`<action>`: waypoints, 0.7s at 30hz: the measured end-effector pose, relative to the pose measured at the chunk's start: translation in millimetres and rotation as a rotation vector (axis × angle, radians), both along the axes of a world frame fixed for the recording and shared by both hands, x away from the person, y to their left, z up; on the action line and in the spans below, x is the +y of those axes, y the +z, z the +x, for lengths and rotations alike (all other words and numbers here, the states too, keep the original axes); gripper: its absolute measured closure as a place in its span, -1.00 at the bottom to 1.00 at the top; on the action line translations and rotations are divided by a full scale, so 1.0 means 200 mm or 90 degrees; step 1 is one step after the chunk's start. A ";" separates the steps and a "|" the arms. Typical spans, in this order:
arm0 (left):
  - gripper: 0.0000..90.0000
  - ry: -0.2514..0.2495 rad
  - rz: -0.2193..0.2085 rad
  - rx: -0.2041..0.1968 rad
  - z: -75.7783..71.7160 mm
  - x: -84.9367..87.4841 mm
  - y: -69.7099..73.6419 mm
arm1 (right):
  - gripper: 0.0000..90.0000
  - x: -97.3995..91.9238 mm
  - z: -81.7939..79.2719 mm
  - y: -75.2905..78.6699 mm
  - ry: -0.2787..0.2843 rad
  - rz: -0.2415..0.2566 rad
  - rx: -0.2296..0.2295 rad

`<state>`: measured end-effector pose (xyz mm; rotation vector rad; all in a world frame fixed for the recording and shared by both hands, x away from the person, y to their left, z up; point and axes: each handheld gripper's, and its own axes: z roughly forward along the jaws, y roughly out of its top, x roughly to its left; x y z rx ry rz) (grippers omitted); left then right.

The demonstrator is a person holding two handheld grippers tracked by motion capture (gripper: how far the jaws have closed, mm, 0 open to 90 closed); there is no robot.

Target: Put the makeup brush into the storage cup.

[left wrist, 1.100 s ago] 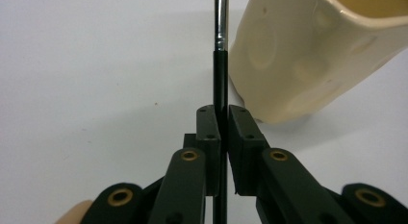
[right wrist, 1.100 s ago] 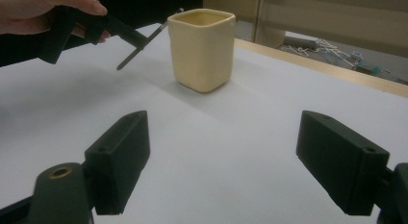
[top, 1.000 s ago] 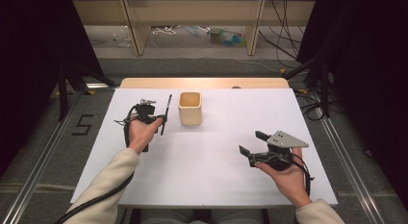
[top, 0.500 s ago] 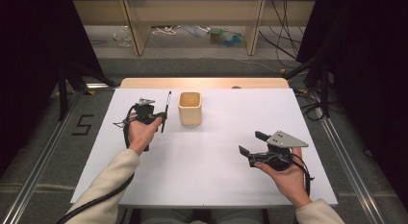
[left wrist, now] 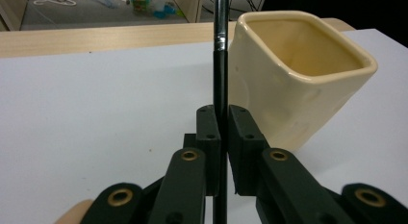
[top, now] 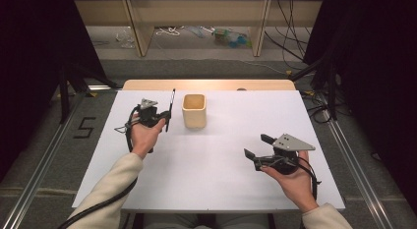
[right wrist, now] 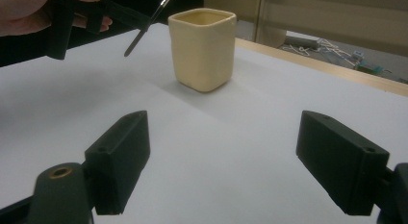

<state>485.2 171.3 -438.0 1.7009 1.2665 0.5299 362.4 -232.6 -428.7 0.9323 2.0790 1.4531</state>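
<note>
Left gripper [left wrist: 219, 137] is clenched on a thin black brush [left wrist: 220, 65], held upright just beside the cream cup [top: 193, 110] (not inside it). Right gripper [right wrist: 219, 161] stands released, jaws wide and nothing between them, well apart on the white table [top: 221, 160].

The person wears cream long sleeves [top: 110, 187]. Each black gripper, left [top: 164, 116] and right [top: 256, 146], carries brass-ringed screw holes, a grey three-cornered plate and a black cable.

Brush [left wrist: 220, 65] tip cut off by top edge in left gripper view; clutter [top: 231, 36] beyond tabletop [top: 221, 160] too blurred to identify.
</note>
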 end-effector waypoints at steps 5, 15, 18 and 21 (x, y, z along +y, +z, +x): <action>0.86 0.000 -0.003 -0.011 0.00 0.00 0.00 | -0.55 0.00 0.00 0.00 -0.002 0.000 -0.001; 0.86 -0.008 0.000 -0.044 0.00 -0.01 0.00 | -0.55 0.00 0.00 0.00 -0.007 -0.008 0.002; 0.86 -0.009 -0.002 -0.053 0.00 -0.01 0.00 | -0.55 0.00 0.00 0.00 -0.002 0.000 -0.001; 0.86 -0.018 0.000 -0.068 -0.01 -0.01 0.01 | -0.55 0.00 0.00 0.00 -0.001 0.000 0.000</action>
